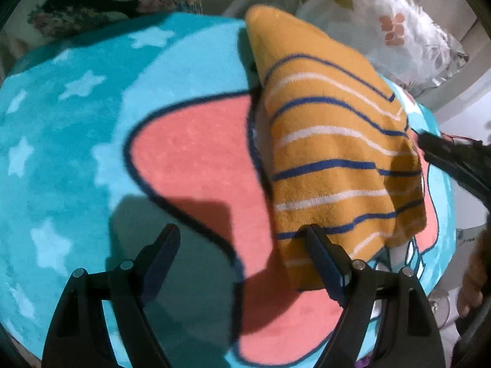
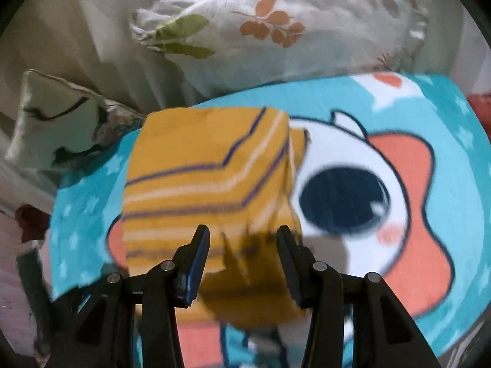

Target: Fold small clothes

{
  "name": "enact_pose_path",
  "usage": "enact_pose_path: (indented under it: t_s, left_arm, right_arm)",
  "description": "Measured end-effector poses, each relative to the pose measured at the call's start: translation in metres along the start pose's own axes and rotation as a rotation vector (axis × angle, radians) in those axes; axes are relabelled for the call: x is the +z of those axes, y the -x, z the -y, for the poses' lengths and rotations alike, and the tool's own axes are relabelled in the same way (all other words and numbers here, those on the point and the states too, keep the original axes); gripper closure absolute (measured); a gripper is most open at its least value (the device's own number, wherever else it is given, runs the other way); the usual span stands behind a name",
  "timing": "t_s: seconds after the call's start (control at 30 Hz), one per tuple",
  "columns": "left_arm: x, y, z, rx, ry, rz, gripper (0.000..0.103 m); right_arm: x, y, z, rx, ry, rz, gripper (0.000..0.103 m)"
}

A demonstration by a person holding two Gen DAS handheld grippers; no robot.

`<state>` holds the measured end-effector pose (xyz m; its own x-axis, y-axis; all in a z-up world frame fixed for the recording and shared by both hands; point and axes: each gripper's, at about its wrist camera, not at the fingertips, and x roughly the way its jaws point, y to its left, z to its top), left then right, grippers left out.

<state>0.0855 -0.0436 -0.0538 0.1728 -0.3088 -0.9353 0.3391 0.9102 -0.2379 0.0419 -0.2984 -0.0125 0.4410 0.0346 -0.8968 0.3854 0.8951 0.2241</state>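
mustard-yellow striped garment [image 1: 334, 153], crossed by navy and white lines, lies folded on a turquoise cartoon rug [image 1: 76, 153] with pale stars and a coral shape outlined in dark blue. in the left wrist view the left tongs [image 1: 242, 242] are spread wide, gripping nothing; the right-hand finger [image 1: 322, 257] overlaps the near edge of the garment while the other finger sits over the bare rug, and whether the first one actually touches the cloth cannot be told. at the right edge of that view the dark body of the other tool reaches in beside the garment's far side. in the right wrist view the right tongs [image 2: 244, 242] are also parted, released, with the near hem of the striped garment [image 2: 208, 171] showing in the gap between the fingers; the cloth looks bunched and shadowed there, and the picture is blurred. beside the garment the rug [image 2: 445, 214] shows a white cartoon face with a big dark eye and a pink cheek. beyond the rug lie a white pillow with orange and green leaves [image 2: 276, 27] and a smaller floral cushion [image 2: 61, 119], against pale cloth.
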Motion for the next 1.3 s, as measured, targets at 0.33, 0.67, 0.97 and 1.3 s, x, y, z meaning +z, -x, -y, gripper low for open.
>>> enact_pose_path:
  t_s: [0.33, 0.67, 0.97, 1.3]
  left_arm:
    - [-0.031, 0.048, -0.014, 0.079, 0.108, 0.167, 0.02]
    - [-0.068, 0.154, 0.032, 0.409, 0.105, 0.598, 0.007]
    - [-0.116, 0.256, 0.045, 0.576, 0.189, 0.893, 0.0]
    - [-0.12, 0.389, -0.021, 0.843, 0.133, 1.003, 0.0]
  right_arm:
    - [0.011, -0.003, 0.076, -0.077, -0.072, -0.033, 0.03]
    - [-0.049, 0.067, 0.044, -0.009, 0.183, 0.089, 0.03]
    - [-0.088, 0.107, 0.052, -0.008, 0.267, 0.166, 0.03]
    - [-0.109, 0.139, 0.084, 0.002, 0.186, 0.216, 0.029]
